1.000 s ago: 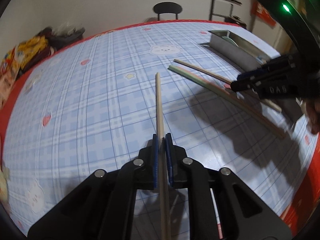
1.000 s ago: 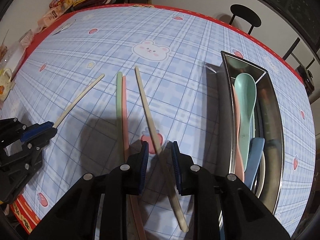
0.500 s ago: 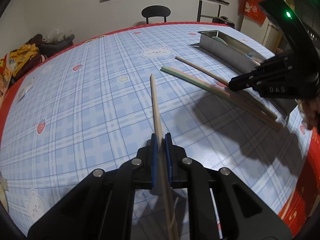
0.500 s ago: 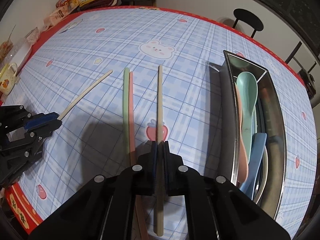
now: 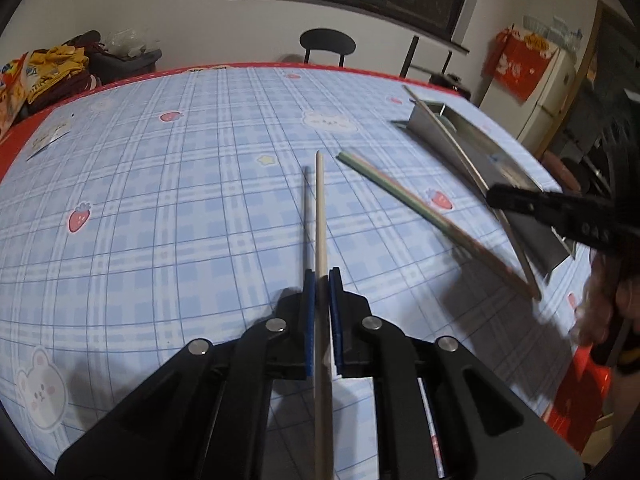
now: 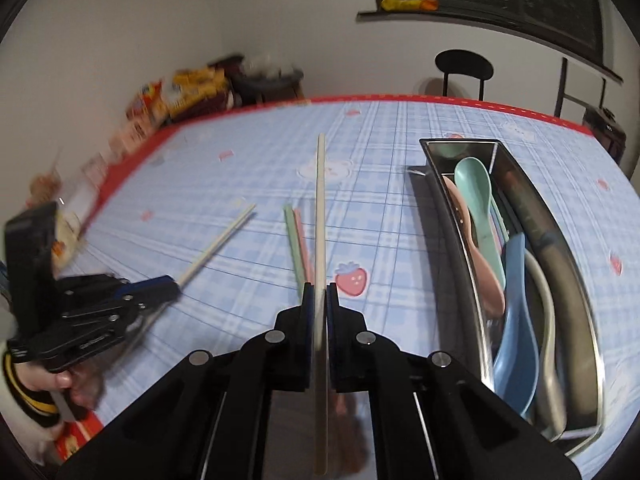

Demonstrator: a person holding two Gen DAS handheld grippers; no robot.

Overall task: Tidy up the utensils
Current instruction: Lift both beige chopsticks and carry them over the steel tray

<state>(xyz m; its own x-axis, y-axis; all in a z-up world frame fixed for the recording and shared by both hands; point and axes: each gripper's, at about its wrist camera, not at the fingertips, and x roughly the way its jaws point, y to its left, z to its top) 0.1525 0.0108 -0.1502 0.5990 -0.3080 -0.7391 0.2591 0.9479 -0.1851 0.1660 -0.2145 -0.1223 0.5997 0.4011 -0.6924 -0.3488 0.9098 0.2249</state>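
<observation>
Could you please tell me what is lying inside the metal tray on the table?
Inside the metal tray lie a mint green spoon, a pink spoon, a blue spoon and a pale grey handle. Their lower ends overlap, so anything beneath them is hidden.

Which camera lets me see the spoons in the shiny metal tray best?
The right wrist view: it looks down into the shiny metal tray, showing the mint green spoon, pink and blue ones. The left wrist view shows only the tray's outer wall from the side, spoons hidden.
</observation>
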